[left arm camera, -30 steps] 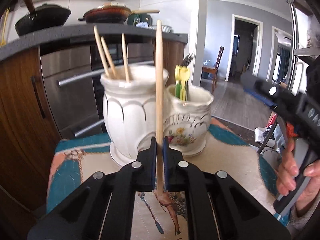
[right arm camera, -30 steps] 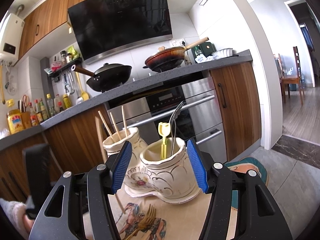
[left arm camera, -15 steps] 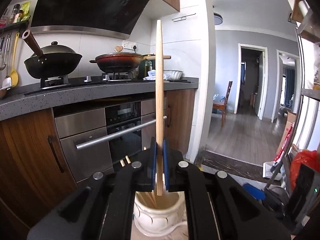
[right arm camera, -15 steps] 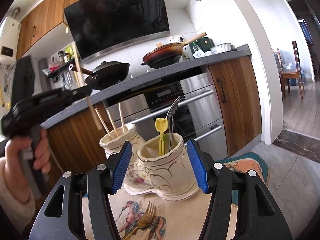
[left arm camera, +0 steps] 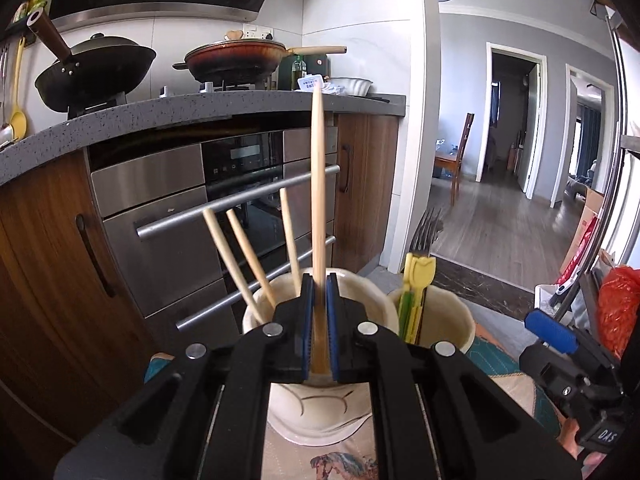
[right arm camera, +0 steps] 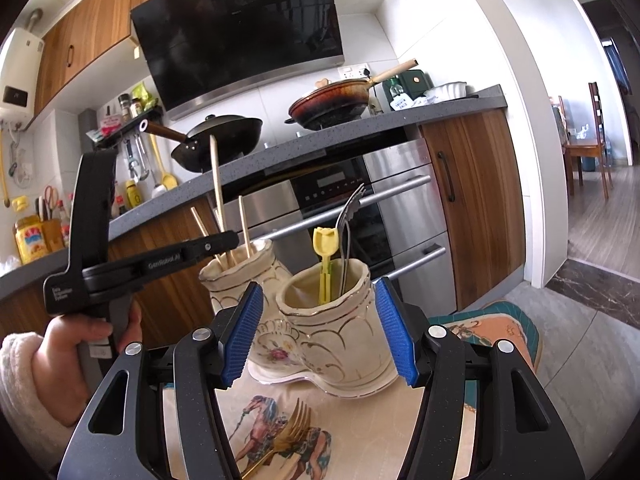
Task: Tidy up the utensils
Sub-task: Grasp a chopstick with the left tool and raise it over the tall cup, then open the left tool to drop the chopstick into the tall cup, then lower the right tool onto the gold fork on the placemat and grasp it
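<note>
My left gripper (left arm camera: 318, 280) is shut on a wooden chopstick (left arm camera: 318, 184) held upright, its lower end inside the mouth of the left white ceramic holder (left arm camera: 320, 408), which holds three other chopsticks (left arm camera: 244, 252). The right holder (left arm camera: 444, 324) contains a yellow-green utensil (left arm camera: 418, 280) and a metal fork (left arm camera: 426, 228). In the right wrist view the left gripper (right arm camera: 234, 236) sits over the left holder (right arm camera: 236, 276) with the chopstick (right arm camera: 218, 184). My right gripper (right arm camera: 318, 332) is open and empty, just in front of the right holder (right arm camera: 332, 320). A gold fork (right arm camera: 286, 436) lies on the cloth.
The holders stand on a printed cloth (right arm camera: 496, 332) over a small table. Behind are an oven (right arm camera: 348, 208), wooden cabinets (right arm camera: 476, 200) and a grey counter (right arm camera: 360, 128) with two pans (right arm camera: 224, 136). Open floor lies to the right (right arm camera: 600, 320).
The left gripper lifted the chopstick high, then came down over the left holder, so its lower end now enters the holder. The right gripper stayed open and nearly still.
</note>
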The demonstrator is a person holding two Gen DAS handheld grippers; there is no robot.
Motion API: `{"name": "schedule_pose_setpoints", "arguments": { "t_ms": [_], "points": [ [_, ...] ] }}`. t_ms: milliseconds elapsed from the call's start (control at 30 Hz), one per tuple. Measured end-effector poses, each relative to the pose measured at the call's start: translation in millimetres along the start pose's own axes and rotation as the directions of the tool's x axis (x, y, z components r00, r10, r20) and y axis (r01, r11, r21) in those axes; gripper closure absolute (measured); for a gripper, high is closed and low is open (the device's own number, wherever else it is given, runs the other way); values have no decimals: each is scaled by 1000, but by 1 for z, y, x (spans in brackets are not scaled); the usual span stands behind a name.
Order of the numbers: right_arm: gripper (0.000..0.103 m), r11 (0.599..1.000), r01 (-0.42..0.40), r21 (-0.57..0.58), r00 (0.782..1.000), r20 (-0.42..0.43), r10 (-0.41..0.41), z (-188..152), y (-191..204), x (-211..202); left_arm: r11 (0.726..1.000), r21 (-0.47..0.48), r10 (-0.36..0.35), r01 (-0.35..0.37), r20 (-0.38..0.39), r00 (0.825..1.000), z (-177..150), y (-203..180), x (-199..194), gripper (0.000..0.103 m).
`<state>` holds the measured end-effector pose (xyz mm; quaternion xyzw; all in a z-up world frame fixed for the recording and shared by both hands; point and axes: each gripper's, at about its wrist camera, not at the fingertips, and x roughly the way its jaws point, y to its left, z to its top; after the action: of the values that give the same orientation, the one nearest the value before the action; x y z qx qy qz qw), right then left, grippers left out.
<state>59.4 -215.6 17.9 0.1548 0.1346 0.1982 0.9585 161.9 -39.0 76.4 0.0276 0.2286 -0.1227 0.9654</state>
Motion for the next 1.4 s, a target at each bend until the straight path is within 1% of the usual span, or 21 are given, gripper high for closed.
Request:
{"name": "schedule_pose_setpoints", "arguments": {
  "t_ms": [33,167,267,333,400,467,533,600,667,733,800,900,967,1033,1067,1133,1233,1267,1300,1333,1400],
  "points": [
    [43,1000,0,-2,1000,-1,0,0,0,0,1000,0,3,-3,1,1000,0,1,-2,94],
    [43,1000,6,-11,1000,-9,-7,-1,2,1,1000,-21,9,-9,31,999,-5,7,-19,74],
    [43,1000,31,-2,999,-27,-31,-1,2,1,1000,-27,11,-10,35,999,-10,12,-34,73],
    [42,998,61,8,997,-55,-60,0,2,-1,1000,-24,3,-2,22,1000,-18,15,-45,73],
    [39,996,89,20,992,-93,-87,-1,4,-5,1000,-9,3,-3,10,1000,-27,17,-55,65],
    [38,994,103,26,987,-128,-99,-4,6,-10,1000,4,-3,3,-19,1000,-41,19,-64,63],
    [36,993,122,8,976,-182,-118,-11,12,-15,1000,0,-10,10,-53,999,-53,22,-69,62],
    [35,990,136,-27,964,-225,-139,-21,19,-19,1000,-13,-25,24,-85,996,-70,24,-76,52],
    [34,985,152,-78,946,-277,-168,-34,27,-22,999,-26,-34,32,-103,994,-85,26,-82,45],
    [34,982,157,-109,927,-326,-185,-49,33,-24,999,-26,-44,41,-127,991,-100,24,-86,42],
    [34,982,152,-112,910,-372,-183,-60,36,-26,998,-35,-49,44,-146,988,-115,23,-90,29],
    [34,982,143,-120,888,-424,-181,-74,42,-26,994,-74,-93,82,-169,981,-136,23,-94,27],
    [38,983,132,-129,874,-452,-177,-82,47,-25,991,-99,-112,95,-188,976,-146,25,-92,26],
    [41,982,123,-140,861,-477,-176,-88,52,-22,989,-111,-114,93,-198,974,-153,27,-90,26],
    [43,984,115,-140,856,-488,-169,-91,55,-20,990,-110,-108,87,-205,973,-155,28,-88,26],
    [47,987,101,-128,854,-497,-151,-93,60,-15,990,-111,-105,83,-213,971,-158,28,-85,26],
    [54,987,98,-129,853,-500,-150,-92,65,-4,988,-129,-106,81,-200,974,-159,30,-86,26],
    [57,984,110,-138,845,-508,-166,-92,67,6,988,-134,-108,82,-197,975,-160,31,-86,26],
    [58,983,121,-136,836,-520,-174,-91,67,15,987,-138,-108,81,-197,974,-161,31,-86,26],
    [58,985,122,-125,834,-525,-170,-90,68,20,987,-139,-111,84,-200,974,-162,31,-85,26],
    [59,983,148,-111,822,-538,-185,-90,68,37,987,-133,-117,91,-205,972,-164,29,-84,26]
  ]
}}
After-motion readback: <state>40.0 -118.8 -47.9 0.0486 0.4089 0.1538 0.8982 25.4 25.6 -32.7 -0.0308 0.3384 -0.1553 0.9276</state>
